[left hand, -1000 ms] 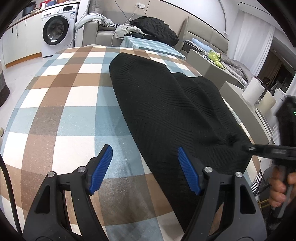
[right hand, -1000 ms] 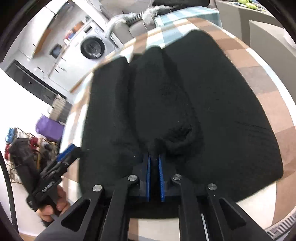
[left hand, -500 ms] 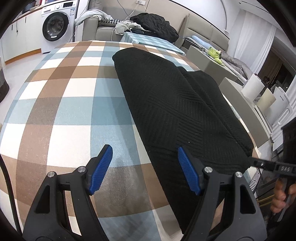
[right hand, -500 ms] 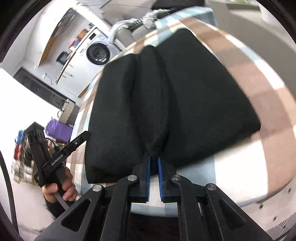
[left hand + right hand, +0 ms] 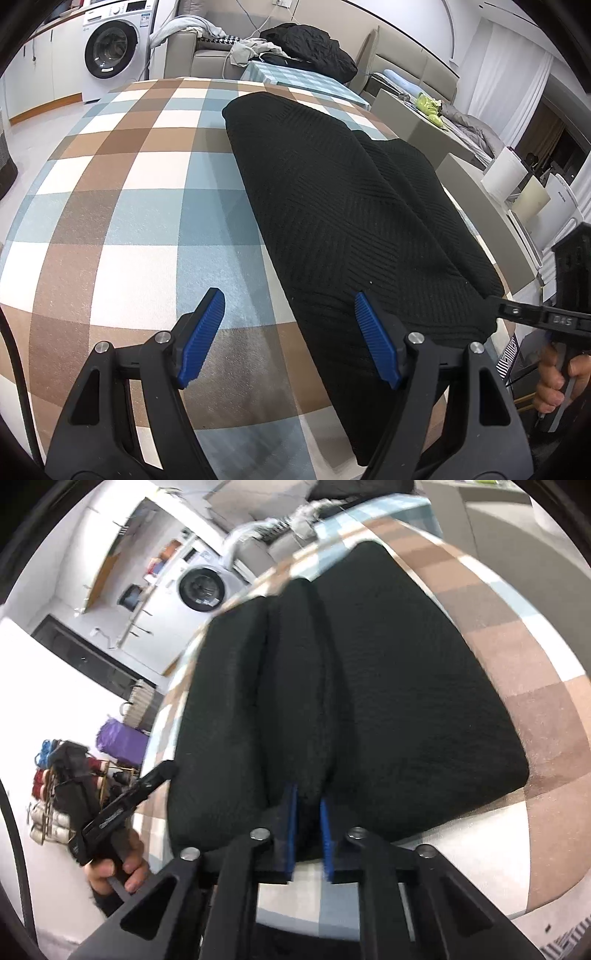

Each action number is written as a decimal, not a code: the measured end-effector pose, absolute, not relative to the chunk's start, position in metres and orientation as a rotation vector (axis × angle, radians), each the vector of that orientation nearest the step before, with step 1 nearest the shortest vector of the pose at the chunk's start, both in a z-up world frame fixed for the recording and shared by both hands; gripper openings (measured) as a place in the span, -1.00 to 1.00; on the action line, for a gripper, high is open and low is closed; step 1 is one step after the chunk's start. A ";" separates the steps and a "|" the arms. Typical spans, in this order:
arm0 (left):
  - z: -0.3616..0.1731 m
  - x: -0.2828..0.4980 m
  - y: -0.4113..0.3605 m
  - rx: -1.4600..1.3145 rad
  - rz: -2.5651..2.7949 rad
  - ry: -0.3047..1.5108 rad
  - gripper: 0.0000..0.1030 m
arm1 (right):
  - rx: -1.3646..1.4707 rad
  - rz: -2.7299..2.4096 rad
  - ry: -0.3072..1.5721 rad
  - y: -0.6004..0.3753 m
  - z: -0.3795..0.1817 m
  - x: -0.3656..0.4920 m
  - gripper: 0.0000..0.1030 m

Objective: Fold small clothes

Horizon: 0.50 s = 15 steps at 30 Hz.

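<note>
The black knit garment (image 5: 351,221) is lying lengthwise on the checked cloth of the table (image 5: 122,206), toward the table's right half and reaching its near edge, already doubled into a long panel with a ridge of bunched fabric running down its middle in the right wrist view. The right gripper (image 5: 308,827) is pinching the near end of that ridge, its blue pads clenched on a thin fold of knit. The left gripper (image 5: 288,339) is hovering released and wide above the table; one pad is sitting over bare cloth, the other over the garment's left edge, and nothing is caught between them.

The step in hand is probably a tug to straighten the panel before the next fold. Several things could go wrong from here. The right grip is taking only a narrow pinch, so a firm pull may be letting the knit slip out of the pads, or dragging just the top layer and skewing the stack. With the left gripper holding nothing down, the whole garment is free to slide toward the near edge and droop over it. The loose knit is also likely to stretch rather than shift, leaving the ridge in place.
</note>
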State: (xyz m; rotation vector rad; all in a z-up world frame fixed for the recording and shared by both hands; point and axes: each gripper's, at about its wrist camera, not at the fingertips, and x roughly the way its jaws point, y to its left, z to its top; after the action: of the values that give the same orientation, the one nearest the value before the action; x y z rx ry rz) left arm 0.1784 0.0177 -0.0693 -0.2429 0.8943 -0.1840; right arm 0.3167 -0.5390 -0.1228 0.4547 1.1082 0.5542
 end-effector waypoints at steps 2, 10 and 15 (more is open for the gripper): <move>-0.070 0.178 0.017 -0.247 -0.193 0.900 0.37 | 0.463 0.577 1.090 -0.543 -0.116 0.312 -0.84; -0.065 0.160 -0.004 -0.213 -0.265 0.908 0.37 | 0.416 0.520 1.158 -0.539 -0.135 0.315 -0.84; -0.063 0.146 -0.033 -0.121 -0.337 0.902 0.37 | 0.369 0.515 1.120 -0.540 -0.120 0.315 -0.59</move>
State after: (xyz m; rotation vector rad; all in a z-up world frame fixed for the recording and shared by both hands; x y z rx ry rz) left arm 0.1456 -0.0331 -0.0625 -0.1215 0.9023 -0.3374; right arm 0.3153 -0.5399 -0.1201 0.3689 1.1200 0.5147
